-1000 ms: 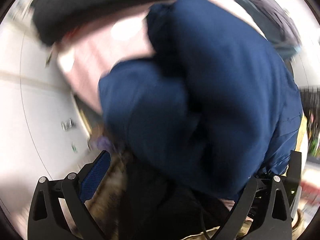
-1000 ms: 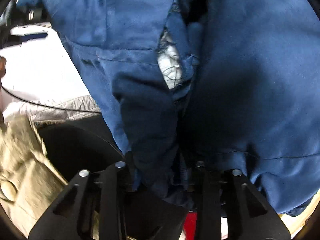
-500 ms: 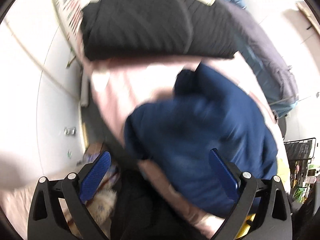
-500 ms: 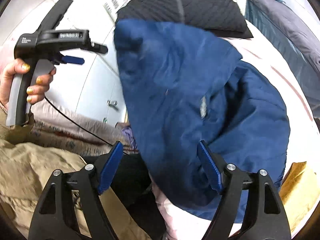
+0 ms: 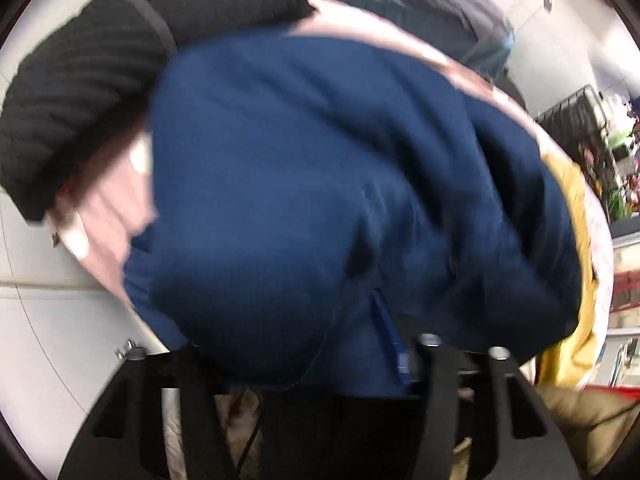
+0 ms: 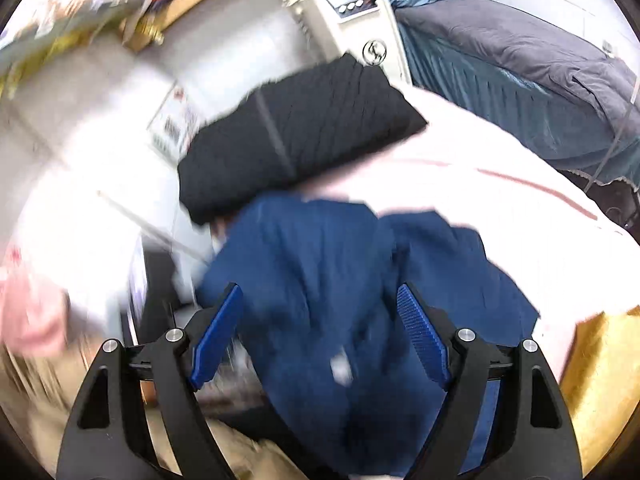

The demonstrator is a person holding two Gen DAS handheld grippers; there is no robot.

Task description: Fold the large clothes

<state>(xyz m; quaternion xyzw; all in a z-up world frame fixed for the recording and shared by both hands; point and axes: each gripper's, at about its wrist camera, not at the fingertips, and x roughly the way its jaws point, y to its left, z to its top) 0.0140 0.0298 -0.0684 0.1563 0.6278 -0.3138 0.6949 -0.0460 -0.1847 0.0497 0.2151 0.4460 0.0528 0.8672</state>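
A dark blue padded jacket (image 5: 320, 200) lies bunched on a pale pink bed sheet (image 6: 500, 168). In the left wrist view the jacket fills the frame and its lower edge drapes over my left gripper (image 5: 304, 364), hiding the pads; the picture is blurred. In the right wrist view my right gripper (image 6: 320, 328) is open, its blue pads (image 6: 420, 332) spread wide with the jacket (image 6: 320, 280) lying between and beyond them, not clamped.
A folded black quilted garment (image 6: 296, 140) lies at the far end of the sheet. A yellow cloth (image 6: 600, 380) lies at the right. A grey-and-teal bed (image 6: 520, 68) and a white appliance (image 6: 344, 4) stand behind. Beige clothing lies near the grippers.
The right gripper let go of the jacket a second ago and stays open, pulled back. The left gripper, open and clear half a second ago, has moved into the jacket, which now covers it.
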